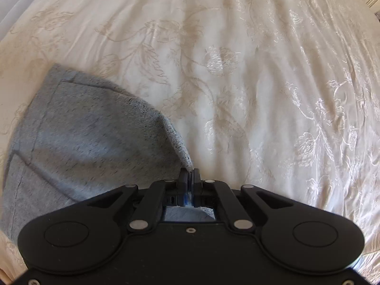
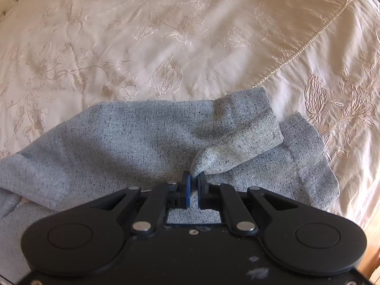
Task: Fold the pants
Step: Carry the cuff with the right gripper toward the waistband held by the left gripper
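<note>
Here, the grey pants (image 2: 142,137) are spread on the cream embroidered bedspread (image 2: 166,35) of a bed. A raised fabric edge is pinched by the closed fingers of the left gripper (image 1: 190,174), and a bunched fold (paler inside showing) is clamped in the right gripper (image 2: 194,178).

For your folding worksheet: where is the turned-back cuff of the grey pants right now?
In the right wrist view, the turned-back cuff lies right of centre on the grey pants, its tip pinched in the right gripper, below the bedspread's corded seam.
</note>
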A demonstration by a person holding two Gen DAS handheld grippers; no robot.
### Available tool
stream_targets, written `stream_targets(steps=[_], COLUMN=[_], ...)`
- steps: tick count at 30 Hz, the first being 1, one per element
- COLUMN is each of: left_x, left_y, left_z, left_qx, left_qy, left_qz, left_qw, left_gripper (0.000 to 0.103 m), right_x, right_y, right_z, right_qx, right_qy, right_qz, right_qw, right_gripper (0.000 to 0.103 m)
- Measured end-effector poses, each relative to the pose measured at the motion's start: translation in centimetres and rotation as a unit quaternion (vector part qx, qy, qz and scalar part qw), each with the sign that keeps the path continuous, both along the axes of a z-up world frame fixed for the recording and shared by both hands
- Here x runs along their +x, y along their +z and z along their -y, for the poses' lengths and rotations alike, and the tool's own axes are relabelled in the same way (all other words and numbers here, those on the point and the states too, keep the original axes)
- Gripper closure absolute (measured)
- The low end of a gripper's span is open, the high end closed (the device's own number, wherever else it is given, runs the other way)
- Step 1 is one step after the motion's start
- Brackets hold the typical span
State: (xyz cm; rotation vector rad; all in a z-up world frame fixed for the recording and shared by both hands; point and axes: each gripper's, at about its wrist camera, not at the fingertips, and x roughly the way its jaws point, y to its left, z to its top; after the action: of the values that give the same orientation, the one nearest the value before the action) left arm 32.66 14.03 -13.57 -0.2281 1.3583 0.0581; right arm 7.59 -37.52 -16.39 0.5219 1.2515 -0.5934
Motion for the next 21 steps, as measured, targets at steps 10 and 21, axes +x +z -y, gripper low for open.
stream_targets(steps=[10,21], left_x=[-10.5,-16.0], left_y=[1.7,-3.3], left_z=[-3.2,-3.3], left_qx=[-0.004,-0.009], left_qy=[0.011,-0.011], left_qz=[-0.002,-0.051], left_qw=[0.9999,0.9986], left_gripper=[0.1,0.1], right_x=[-1.5,-4.2], right_y=[0.9,1.8], right_z=[-1.6,-3.5], right_qx=[-0.03,-0.057], right_qy=[-0.007,-0.016], right_qz=[-0.005,-0.006], right_qw=[1.0,0.998], right_gripper=[0.096,0.096])
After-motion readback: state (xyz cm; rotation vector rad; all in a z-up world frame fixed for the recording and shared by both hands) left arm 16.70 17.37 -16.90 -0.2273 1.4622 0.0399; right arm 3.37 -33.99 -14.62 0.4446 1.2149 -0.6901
